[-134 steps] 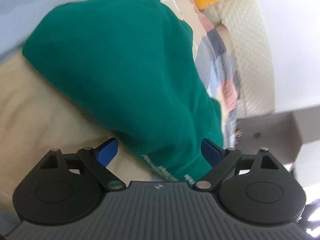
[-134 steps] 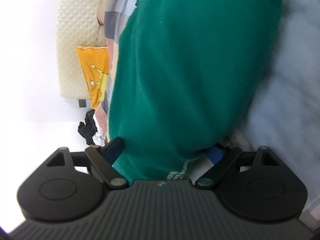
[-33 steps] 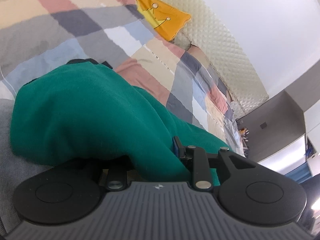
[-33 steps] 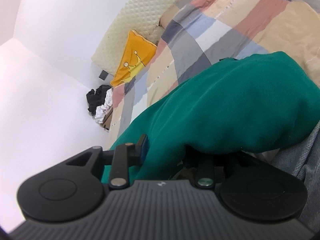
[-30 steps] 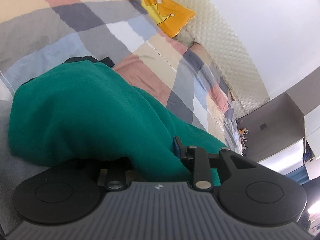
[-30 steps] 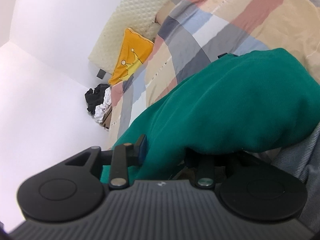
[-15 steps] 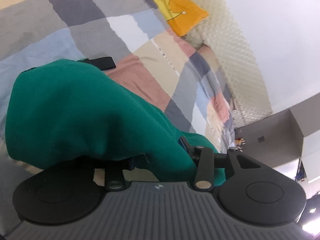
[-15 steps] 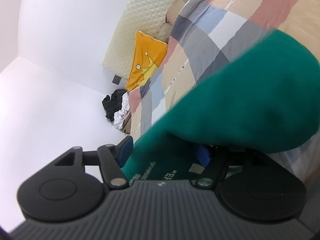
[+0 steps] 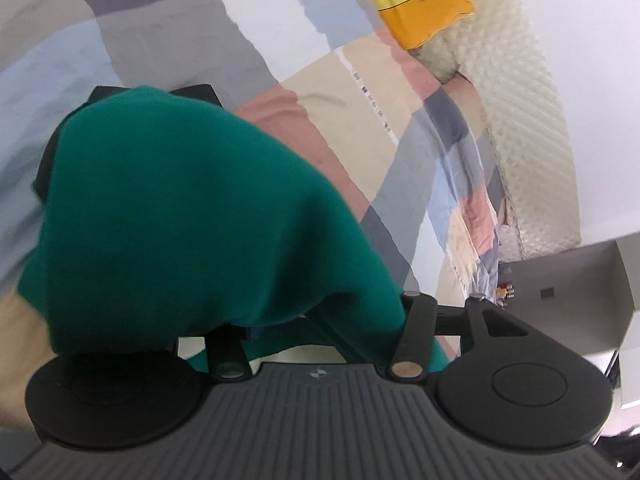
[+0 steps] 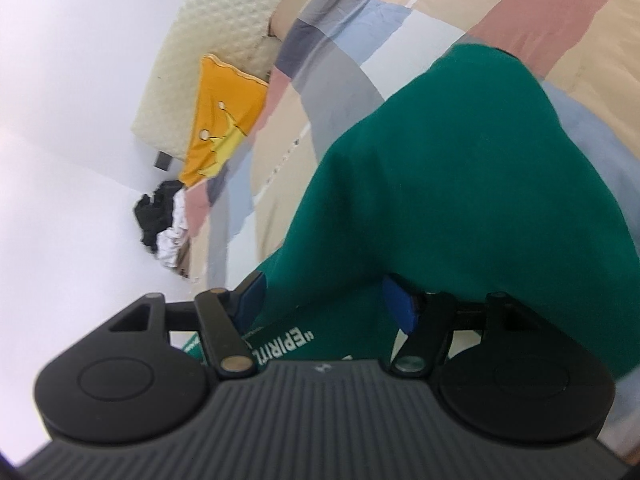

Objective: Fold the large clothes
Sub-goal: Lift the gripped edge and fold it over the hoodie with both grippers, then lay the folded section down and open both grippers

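The green garment (image 9: pixel 192 216) was bunched up high right in front of the left gripper (image 9: pixel 320 320), draped over its fingers so thickly that both tips were buried under cloth, and its jaws were opening as we watched, with a fold of the fabric lying between them; whether the pads were pressing on it could not be made out. Just past the far end of that bundle, a black item (image 9: pixel 200 92) peeked out from behind the green, lying on the patchwork quilt (image 9: pixel 280 52). Further ahead of the fingers and off to their right sat the orange cushion (image 9: pixel 420 8) against the cream quilted headboard (image 9: pixel 532 120). Over on the other side, the right gripper (image 10: pixel 326 308) had its blue pads (image 10: pixel 398 308) showing on either side of the same green garment (image 10: pixel 460 200); the jaws stood fairly wide and were closing a touch, the cloth running between them, with white printed lettering (image 10: pixel 280 346) visible on the fabric right at the base of the fingers. The left pad sat against the cloth edge, the right pad looked apart from it, tucked beneath an overhanging fold. Beyond the fingers to their left lay the quilt (image 10: pixel 400 12) again, the orange cushion (image 10: pixel 220 120) and headboard (image 10: pixel 224 28), and nearer, beside the bed's edge, a small heap of black and white clothes (image 10: pixel 164 220). No baskets, bins or boxes for laundry showed up in either view.
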Demonstrator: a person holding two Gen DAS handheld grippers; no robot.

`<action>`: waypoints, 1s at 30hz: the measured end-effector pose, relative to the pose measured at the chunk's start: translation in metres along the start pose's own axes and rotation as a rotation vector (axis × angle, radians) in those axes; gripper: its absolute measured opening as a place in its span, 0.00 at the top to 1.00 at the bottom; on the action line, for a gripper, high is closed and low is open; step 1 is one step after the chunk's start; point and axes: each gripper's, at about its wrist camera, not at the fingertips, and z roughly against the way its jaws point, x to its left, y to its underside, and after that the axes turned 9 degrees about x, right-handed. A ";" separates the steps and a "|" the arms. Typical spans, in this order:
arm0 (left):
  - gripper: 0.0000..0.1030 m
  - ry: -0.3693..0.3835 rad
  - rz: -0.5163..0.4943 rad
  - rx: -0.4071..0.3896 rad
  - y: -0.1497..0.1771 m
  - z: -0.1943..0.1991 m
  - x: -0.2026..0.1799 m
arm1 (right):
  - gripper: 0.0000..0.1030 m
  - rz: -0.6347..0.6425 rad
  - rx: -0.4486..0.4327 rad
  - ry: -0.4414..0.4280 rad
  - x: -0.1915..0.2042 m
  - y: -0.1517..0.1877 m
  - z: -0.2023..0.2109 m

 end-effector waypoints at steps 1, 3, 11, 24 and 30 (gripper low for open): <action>0.45 -0.001 0.002 0.006 -0.008 -0.008 0.000 | 0.35 0.007 -0.002 0.011 0.000 -0.005 -0.008; 0.44 0.000 -0.004 0.014 -0.021 -0.022 -0.002 | 0.36 0.019 -0.008 0.023 -0.003 -0.012 -0.019; 0.44 0.038 -0.023 0.037 -0.056 -0.065 0.007 | 0.36 0.124 -0.026 0.074 -0.002 -0.030 -0.055; 0.42 0.067 -0.088 0.041 -0.055 -0.060 0.002 | 0.36 0.157 -0.032 0.087 0.000 -0.035 -0.063; 0.20 0.160 -0.136 0.019 -0.040 -0.029 -0.003 | 0.33 0.205 -0.042 0.074 0.011 -0.029 -0.049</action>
